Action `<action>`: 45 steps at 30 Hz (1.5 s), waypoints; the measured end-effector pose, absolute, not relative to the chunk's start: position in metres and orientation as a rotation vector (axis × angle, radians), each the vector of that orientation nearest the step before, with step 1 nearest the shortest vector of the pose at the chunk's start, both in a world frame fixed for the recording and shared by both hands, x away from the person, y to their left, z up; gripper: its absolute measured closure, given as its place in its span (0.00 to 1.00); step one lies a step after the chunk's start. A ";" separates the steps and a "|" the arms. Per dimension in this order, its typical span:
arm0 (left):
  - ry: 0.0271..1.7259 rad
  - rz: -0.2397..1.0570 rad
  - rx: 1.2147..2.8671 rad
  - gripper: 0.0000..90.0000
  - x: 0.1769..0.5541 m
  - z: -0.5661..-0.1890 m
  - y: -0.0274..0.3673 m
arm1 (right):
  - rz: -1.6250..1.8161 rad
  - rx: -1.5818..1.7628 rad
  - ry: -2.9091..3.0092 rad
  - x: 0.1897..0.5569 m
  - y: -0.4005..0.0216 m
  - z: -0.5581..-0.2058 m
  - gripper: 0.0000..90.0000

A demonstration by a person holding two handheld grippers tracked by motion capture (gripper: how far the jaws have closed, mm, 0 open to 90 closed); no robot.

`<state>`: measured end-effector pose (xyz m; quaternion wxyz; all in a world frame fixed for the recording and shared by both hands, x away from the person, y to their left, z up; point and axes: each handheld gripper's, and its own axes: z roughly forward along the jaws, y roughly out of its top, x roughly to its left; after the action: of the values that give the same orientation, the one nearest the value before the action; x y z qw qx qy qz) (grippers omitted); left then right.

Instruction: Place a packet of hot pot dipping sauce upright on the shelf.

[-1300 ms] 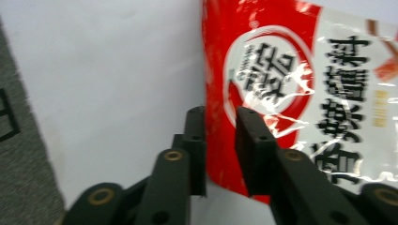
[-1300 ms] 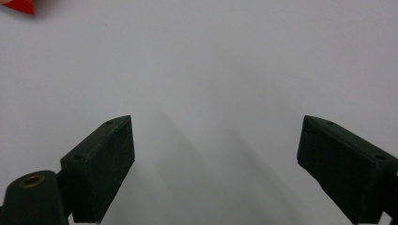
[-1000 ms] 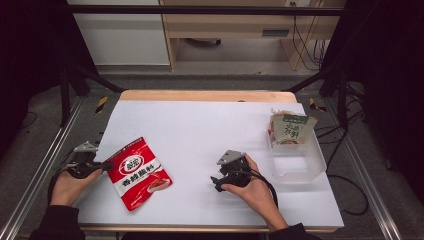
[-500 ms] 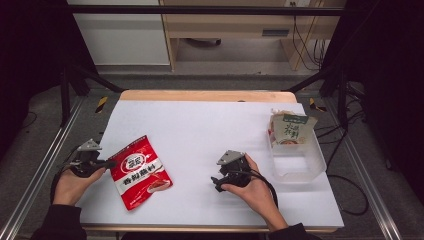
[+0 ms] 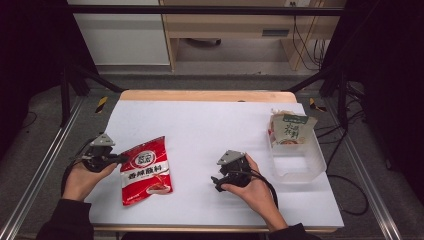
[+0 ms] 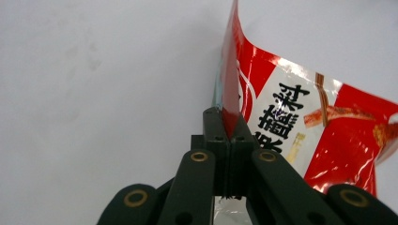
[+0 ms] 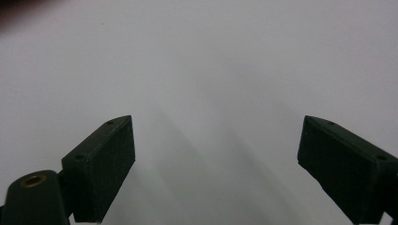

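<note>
1. Your left gripper is clamped on the side edge of the red snack bag; in the left gripper view the jaws meet flat on the thin foil seam, nothing else between them. Your right gripper rests on the white table with its jaws spread wide and empty.
2. The red snack bag lies at the front left of the table, its gripped edge curled up off the surface while the rest looks to lie flat.
3. Expect it to be light, soft and glossy: the film bends freely and will likely sag or swing from a one-edge pinch. The foil looks slippery, so hold on the flat sealed seam, not the puffed middle, and do not crush the contents.
4. A second hold on the opposite seam with your free gripper would steady it, in my judgement.
5. The table's left edge is near your left hand. Open white surface lies ahead and to the right. The clear plastic bin with a green-labelled packet sits well apart near the right edge.
</note>
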<state>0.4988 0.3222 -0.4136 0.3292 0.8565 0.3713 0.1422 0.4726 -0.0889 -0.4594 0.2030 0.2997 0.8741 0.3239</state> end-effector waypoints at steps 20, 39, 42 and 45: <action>0.756 0.377 2.333 1.00 0.516 -0.389 0.256 | 0.931 0.844 2.412 0.473 -0.093 -0.451 0.14; 0.651 0.391 2.333 1.00 0.515 -0.379 0.232 | 0.931 0.826 2.439 0.479 -0.088 -0.426 0.18; 0.641 0.401 2.319 1.00 0.513 -0.375 0.230 | 0.943 0.817 2.450 0.485 -0.086 -0.412 0.19; 0.636 0.419 2.303 1.00 0.511 -0.370 0.229 | 0.950 0.812 2.472 0.490 -0.081 -0.401 0.19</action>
<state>0.5113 0.2293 -0.3700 0.3503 0.8893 0.2454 0.1618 0.4896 -0.0806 -0.4014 0.1846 0.2879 0.8771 0.3371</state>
